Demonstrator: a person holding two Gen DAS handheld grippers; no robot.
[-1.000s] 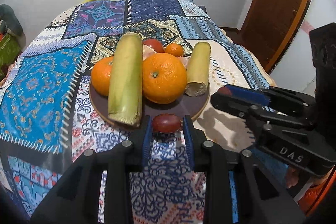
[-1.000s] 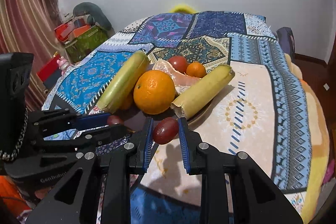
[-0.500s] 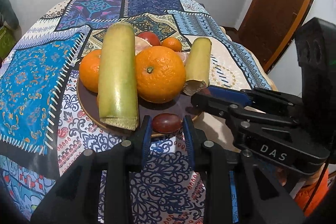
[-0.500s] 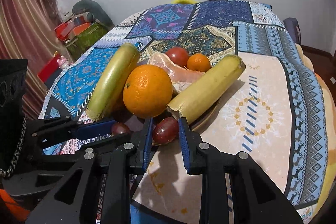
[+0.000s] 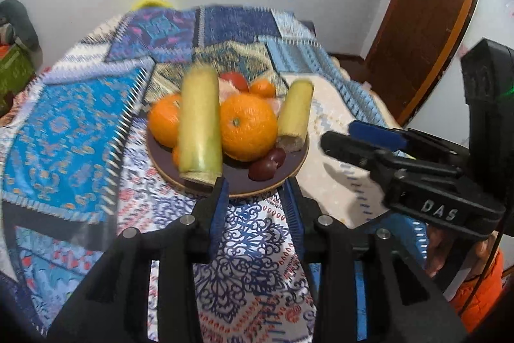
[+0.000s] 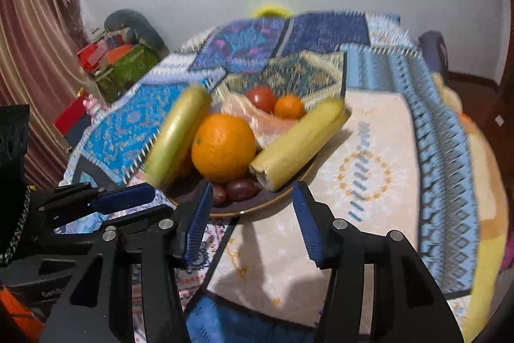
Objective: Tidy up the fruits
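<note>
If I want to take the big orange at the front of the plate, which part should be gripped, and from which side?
Probably grip the big orange across its widest middle, coming from above and slightly from the front. It is round and sits wedged between two long yellow-green pieces, so its sides are blocked; the two dark red fruits lie at its front base, so a low approach would hit them.

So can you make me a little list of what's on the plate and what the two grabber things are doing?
plate: brown plate on the patterned tablecloth
big fruit: large orange, two yellow-green stalk pieces
small fruit: two dark red fruits, side by side at the plate's front
back of plate: red tomato, small orange
left gripper: open, holding nothing
right gripper: open, holding nothing
</note>
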